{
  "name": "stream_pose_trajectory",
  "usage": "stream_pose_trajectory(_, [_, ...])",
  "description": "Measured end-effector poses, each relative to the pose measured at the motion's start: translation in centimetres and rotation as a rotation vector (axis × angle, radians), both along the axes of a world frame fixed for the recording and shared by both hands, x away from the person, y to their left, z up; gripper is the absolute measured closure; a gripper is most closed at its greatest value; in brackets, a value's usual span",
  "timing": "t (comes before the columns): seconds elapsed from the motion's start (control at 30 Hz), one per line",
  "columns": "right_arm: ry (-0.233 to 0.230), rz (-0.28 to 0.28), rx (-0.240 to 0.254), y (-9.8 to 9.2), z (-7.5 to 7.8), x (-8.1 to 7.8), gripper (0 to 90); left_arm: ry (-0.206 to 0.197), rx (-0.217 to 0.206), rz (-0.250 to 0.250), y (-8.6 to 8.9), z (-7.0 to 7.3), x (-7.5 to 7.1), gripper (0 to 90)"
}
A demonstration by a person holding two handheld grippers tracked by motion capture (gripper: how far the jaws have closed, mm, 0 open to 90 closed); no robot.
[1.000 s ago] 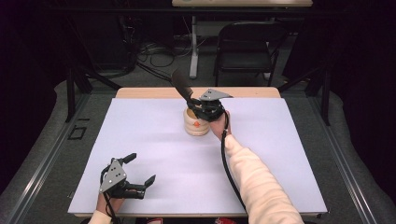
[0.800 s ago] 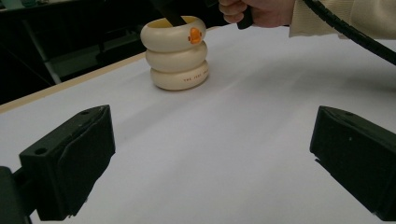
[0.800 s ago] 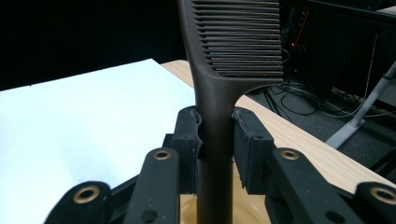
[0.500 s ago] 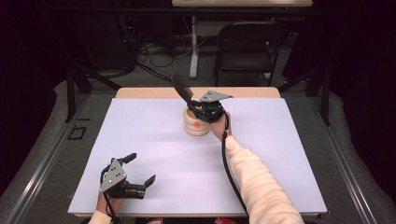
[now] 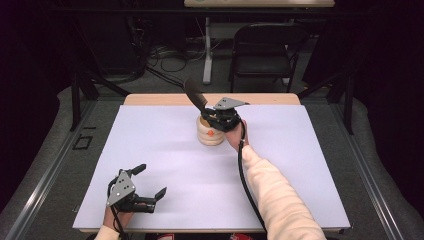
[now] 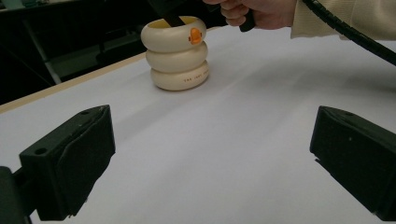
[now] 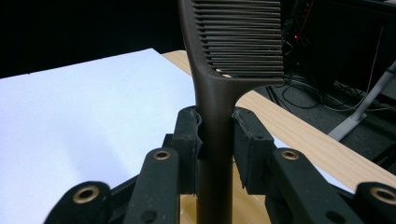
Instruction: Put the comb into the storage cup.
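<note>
Placing the comb point(image 7: 219, 93) into the cream ring-shaped holder point(image 5: 210, 131) is the step judged to be in hand. The right tongs point(image 7: 215, 140) are clamped on the comb's handle, both pads pressed against it, with the toothed head pointing up and to the far left. In the left gripper view the handle end already sits inside the holder's mouth point(image 6: 173, 21). The holder stands upright on the white worktop point(image 5: 280, 165), at the far centre.

Procedure:
1. Keep the handle centred in the opening; avoid levering against the rim, since the holder looks light and could tip.
2. Lower until the handle end bottoms out.
3. Release only when the comb leans steadily on the rim.

The left tongs point(image 5: 150, 186) rest wide open and empty at the near left, well apart from the holder. If the holder shifts, they could steady it.
</note>
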State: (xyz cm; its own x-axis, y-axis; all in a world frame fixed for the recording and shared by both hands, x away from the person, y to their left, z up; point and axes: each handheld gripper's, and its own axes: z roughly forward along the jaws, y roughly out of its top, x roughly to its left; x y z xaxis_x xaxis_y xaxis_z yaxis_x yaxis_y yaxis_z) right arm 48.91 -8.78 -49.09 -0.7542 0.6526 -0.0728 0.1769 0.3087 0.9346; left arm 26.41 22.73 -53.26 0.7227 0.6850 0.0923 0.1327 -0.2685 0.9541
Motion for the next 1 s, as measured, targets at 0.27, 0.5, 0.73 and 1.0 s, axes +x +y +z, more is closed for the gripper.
stream_pose_trajectory(0.27, [0.007,0.000,-0.013,0.02,-0.22,-0.02,72.2,-0.001,0.002,0.001,0.00,0.01,-0.01,0.3])
stream_pose_trajectory(0.5, [0.014,-0.001,-0.017,-0.07,-0.39,0.05,72.1,-0.001,0.002,0.001,-0.01,0.01,-0.01,0.3])
stream_pose_trajectory(0.73, [0.019,0.003,-0.032,-0.01,-0.54,0.01,72.0,0.000,0.002,0.001,-0.03,0.00,0.01,0.3])
stream_pose_trajectory(1.0, [0.031,0.004,-0.049,0.14,-0.79,0.01,71.8,-0.001,0.002,0.000,0.00,0.02,-0.02,0.3])
